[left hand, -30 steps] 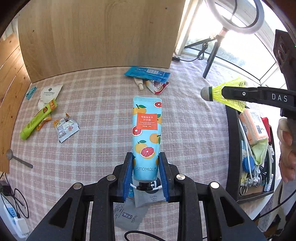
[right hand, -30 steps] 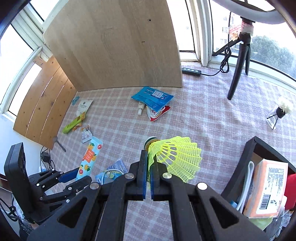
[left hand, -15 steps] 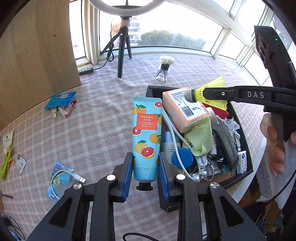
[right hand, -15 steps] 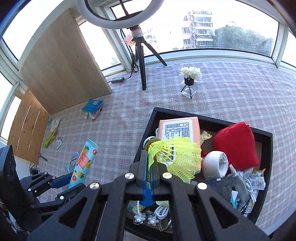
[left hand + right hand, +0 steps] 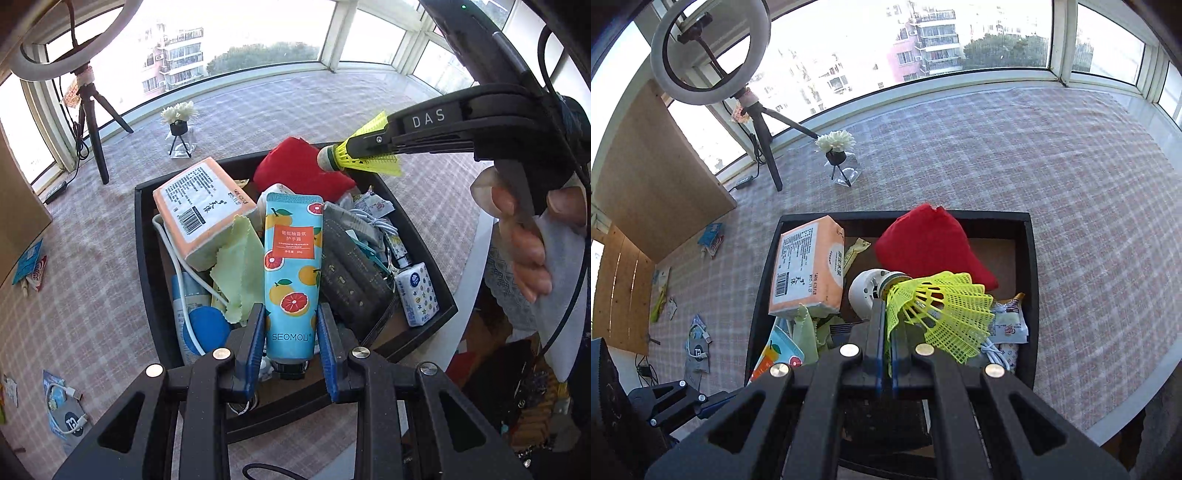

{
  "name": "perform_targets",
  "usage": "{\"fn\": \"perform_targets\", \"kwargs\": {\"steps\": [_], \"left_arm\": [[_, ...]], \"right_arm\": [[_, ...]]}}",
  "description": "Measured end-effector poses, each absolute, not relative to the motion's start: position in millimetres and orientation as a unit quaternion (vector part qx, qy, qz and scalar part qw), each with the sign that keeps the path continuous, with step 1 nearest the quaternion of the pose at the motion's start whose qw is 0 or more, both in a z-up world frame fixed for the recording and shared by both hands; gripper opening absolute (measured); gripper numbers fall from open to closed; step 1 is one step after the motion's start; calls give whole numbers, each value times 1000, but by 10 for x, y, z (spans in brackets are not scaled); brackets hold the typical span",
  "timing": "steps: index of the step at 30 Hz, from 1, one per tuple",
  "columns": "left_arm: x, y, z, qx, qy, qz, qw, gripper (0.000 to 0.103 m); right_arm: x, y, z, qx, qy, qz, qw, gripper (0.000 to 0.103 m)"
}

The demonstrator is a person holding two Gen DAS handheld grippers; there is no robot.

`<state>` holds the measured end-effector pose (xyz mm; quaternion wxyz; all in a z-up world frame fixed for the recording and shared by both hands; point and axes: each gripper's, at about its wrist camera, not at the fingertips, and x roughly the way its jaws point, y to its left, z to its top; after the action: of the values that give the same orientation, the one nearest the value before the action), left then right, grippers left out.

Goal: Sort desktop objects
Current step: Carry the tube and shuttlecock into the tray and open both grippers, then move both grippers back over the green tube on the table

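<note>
Left wrist view: we see our left gripper (image 5: 291,332) pinching the hand cream tube (image 5: 293,273) near its cap, the tube pointing forward over the black tray (image 5: 146,258). Our right gripper (image 5: 888,328) is pressed tight on the yellow shuttlecock (image 5: 942,310) — also above the tray, near a red pouch (image 5: 929,243). Below lies a pink checked tablecloth (image 5: 1071,184); behind it, windows and a ring light (image 5: 709,51).
</note>
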<state>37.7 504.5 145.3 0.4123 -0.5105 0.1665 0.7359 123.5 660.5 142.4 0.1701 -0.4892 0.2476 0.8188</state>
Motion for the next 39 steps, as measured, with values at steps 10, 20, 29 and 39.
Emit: {"fn": "perform_targets", "kwargs": {"steps": [10,20,29,39], "left_arm": [[348,5447,1482,-503,176,736,417,60],[260,5271,1516,-500,165,754,394,63],[79,4744,1507,-512,131,770,356,63],[-119,3745,1425,-524,96,797,286,63]], "right_arm": [[1293,6780,1293,-517,257,798,172,51],[1295,6711,1382,-506,246,808,174,51],[1006,6331,1441,-512,219,818,142,51],[549,5583,1391,-529,184,825,83,51]]}}
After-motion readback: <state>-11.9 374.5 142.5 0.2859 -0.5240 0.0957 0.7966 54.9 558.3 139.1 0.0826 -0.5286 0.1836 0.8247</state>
